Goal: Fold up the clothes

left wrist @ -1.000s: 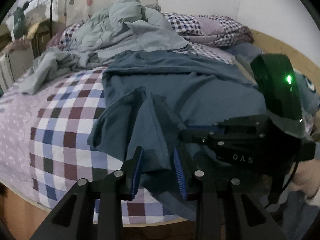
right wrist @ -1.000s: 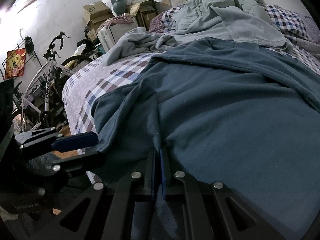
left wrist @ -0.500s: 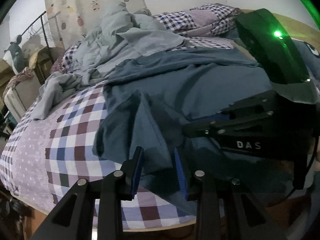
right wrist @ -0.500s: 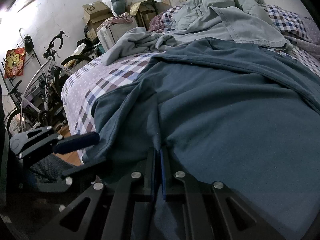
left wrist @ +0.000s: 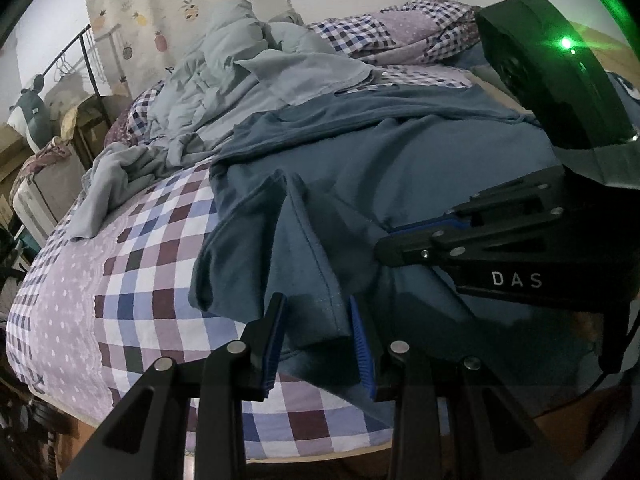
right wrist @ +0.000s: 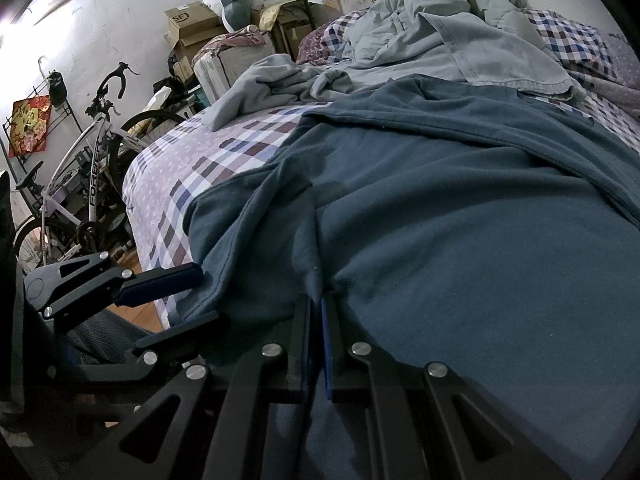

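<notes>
A dark blue T-shirt point(left wrist: 400, 168) lies spread over the checked bedsheet point(left wrist: 140, 264), its near sleeve bunched at the bed's front edge. My left gripper point(left wrist: 318, 324) is open, its blue pads on either side of the sleeve's hem fold without pinching it. In the right wrist view the same T-shirt point(right wrist: 460, 220) fills the frame. My right gripper point(right wrist: 318, 320) is shut on a ridge of its fabric near the front hem. The left gripper point(right wrist: 160, 300) shows at the left of that view, jaws apart around the sleeve edge.
Pale grey-green garments point(left wrist: 256, 76) lie heaped at the back of the bed, and one more point(right wrist: 276, 84) trails toward the left edge. A bicycle point(right wrist: 92, 168), cardboard boxes point(right wrist: 192, 32) and a clothes rack stand left of the bed. The wooden bed frame runs below the front edge.
The left gripper has shifted and tilted so the sleeve hem sits deeper between its open pads. The right gripper stays shut on the shirt, nearly still.
</notes>
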